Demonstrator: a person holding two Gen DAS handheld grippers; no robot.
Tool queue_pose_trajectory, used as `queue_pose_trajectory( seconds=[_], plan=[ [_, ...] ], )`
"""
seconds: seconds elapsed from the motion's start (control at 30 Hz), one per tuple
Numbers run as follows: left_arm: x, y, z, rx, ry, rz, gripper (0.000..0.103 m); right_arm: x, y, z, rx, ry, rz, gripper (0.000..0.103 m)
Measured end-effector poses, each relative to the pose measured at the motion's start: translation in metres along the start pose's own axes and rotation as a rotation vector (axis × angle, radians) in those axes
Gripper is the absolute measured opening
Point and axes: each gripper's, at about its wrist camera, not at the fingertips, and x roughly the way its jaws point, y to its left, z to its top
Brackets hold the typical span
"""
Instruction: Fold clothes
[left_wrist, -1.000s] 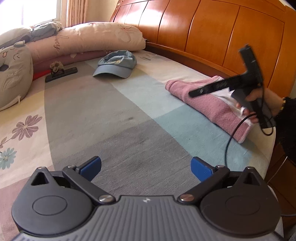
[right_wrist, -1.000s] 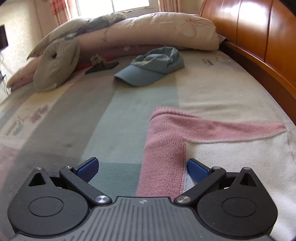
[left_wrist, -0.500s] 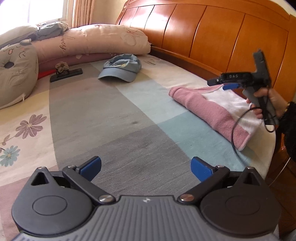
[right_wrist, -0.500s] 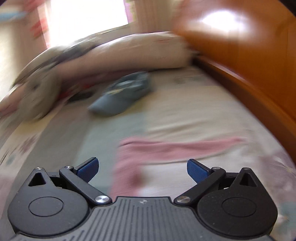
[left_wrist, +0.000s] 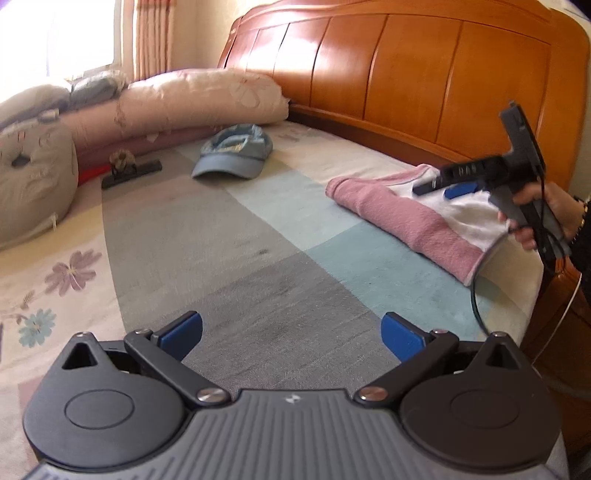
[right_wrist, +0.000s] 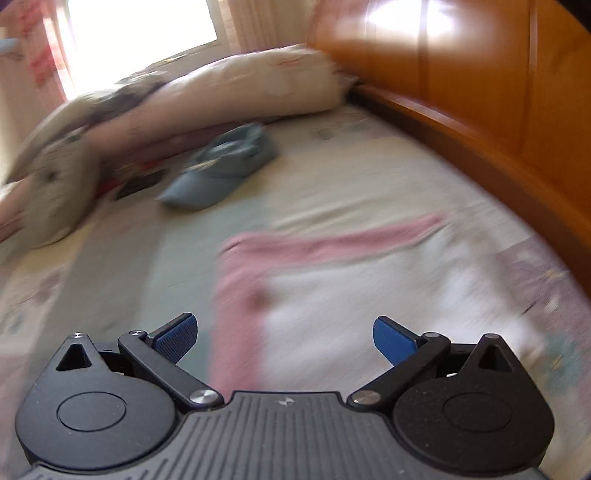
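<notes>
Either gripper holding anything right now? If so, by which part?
Nothing held. Left gripper is open over bare bedspread; right gripper is open above the folded pink-and-white garment, not gripping it.

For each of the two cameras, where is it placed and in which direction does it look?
Left wrist: sits on the open left gripper low above the bed, facing the headboard; the right gripper and hand show.
Right wrist: on the open right gripper above the folded garment, blurred.
Both share the garment, blue cap and pillows.
</notes>
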Motion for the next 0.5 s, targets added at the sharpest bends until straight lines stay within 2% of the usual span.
queue_pose_trajectory(
  seconds=[0.17,0.27,0.4,0.5],
  plan=[
    [-0.016,-0.011,-0.008,0.059,-0.016,0.015,0.102,-0.013,0.023,-0.032,-0.048,0.045,0.024,0.103],
    [-0.022,-0.017,-0.013,0.090,-0.020,0.011,0.102,-0.036,0.027,-0.045,-0.005,-0.013,0.114,0.103],
    [-0.029,-0.024,-0.016,0.115,-0.025,0.020,0.102,-0.029,0.029,-0.059,0.050,0.064,0.092,0.103],
    [-0.032,-0.025,-0.018,0.114,-0.033,0.017,0.102,-0.044,0.032,-0.069,0.072,0.064,0.108,0.103]
  ],
)
